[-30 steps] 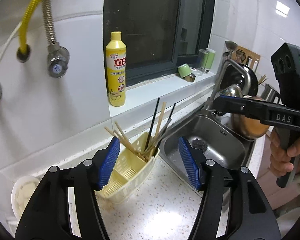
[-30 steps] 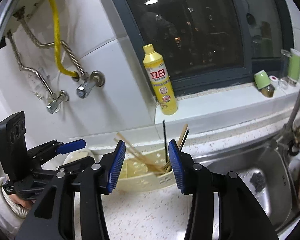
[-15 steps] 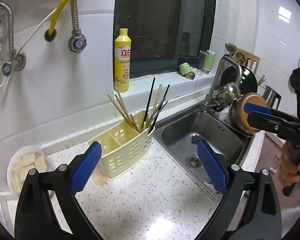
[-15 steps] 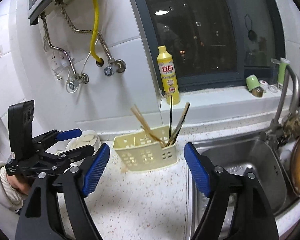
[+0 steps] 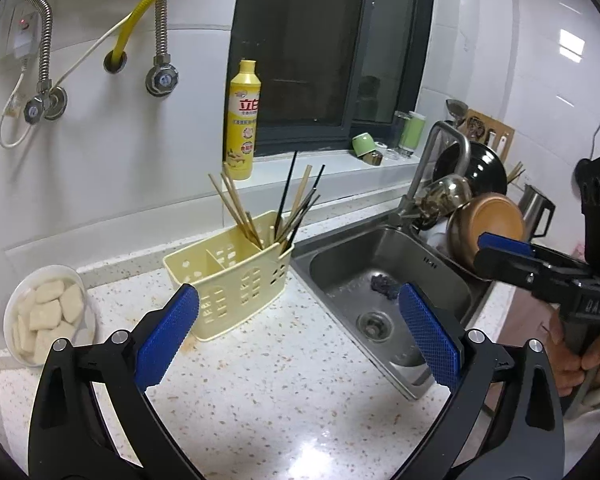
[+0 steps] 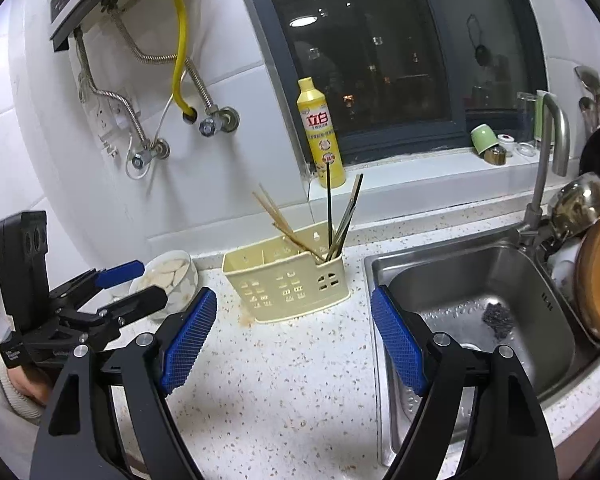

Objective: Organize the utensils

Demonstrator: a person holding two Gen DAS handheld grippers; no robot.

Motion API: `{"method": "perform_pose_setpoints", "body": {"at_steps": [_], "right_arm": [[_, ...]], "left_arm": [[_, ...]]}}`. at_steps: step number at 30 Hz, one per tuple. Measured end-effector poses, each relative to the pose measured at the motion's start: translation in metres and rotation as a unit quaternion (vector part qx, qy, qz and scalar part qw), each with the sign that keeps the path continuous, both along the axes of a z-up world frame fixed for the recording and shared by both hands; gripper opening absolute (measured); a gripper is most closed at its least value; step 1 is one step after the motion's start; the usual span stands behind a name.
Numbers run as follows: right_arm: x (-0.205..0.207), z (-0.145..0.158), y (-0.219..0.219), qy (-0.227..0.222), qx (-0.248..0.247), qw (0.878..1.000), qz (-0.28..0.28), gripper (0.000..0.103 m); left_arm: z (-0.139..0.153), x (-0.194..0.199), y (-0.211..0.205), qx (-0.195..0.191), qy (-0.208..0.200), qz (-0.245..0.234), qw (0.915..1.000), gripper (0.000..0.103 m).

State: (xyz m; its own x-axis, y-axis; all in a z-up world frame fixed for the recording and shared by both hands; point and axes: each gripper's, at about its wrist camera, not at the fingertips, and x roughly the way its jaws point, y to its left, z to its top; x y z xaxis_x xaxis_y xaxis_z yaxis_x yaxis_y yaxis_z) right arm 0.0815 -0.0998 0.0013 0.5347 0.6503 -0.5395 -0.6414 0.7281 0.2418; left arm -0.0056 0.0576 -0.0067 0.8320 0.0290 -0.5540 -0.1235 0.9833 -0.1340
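A pale yellow slotted utensil holder (image 5: 236,280) stands on the speckled counter beside the sink; it also shows in the right wrist view (image 6: 288,284). Several wooden and black chopsticks (image 5: 276,208) lean in its right compartment, seen too in the right wrist view (image 6: 324,220). The other compartments look empty. My left gripper (image 5: 300,336) is open and empty, held back from the holder above the counter. My right gripper (image 6: 292,340) is open and empty, also back from the holder. Each gripper shows in the other's view, the right one (image 5: 540,268) over the sink edge, the left one (image 6: 116,284) at far left.
A steel sink (image 5: 380,288) with a scrubber lies right of the holder. A faucet (image 6: 548,152), a wooden bowl (image 5: 488,220) and pans crowd its right side. A bowl of white food pieces (image 5: 48,312) sits left. A yellow detergent bottle (image 6: 320,132) stands on the sill.
Both grippers have pulled back from the holder and opened wider. The holder and chopsticks now look smaller and stand free on the counter.
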Motion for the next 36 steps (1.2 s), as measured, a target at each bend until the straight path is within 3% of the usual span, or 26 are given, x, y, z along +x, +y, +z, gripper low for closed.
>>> {"method": "perform_pose_setpoints", "body": {"at_steps": [12, 36], "right_arm": [[-0.009, -0.002, 0.0, -0.013, -0.007, 1.0, 0.002, 0.077], [-0.013, 0.0, 0.007, -0.021, -0.018, 1.0, 0.008, 0.077]], "left_arm": [[-0.01, 0.003, -0.006, 0.003, 0.018, 0.003, 0.9998, 0.097], [-0.009, 0.002, -0.006, 0.003, 0.017, -0.003, 0.9998, 0.097]]}}
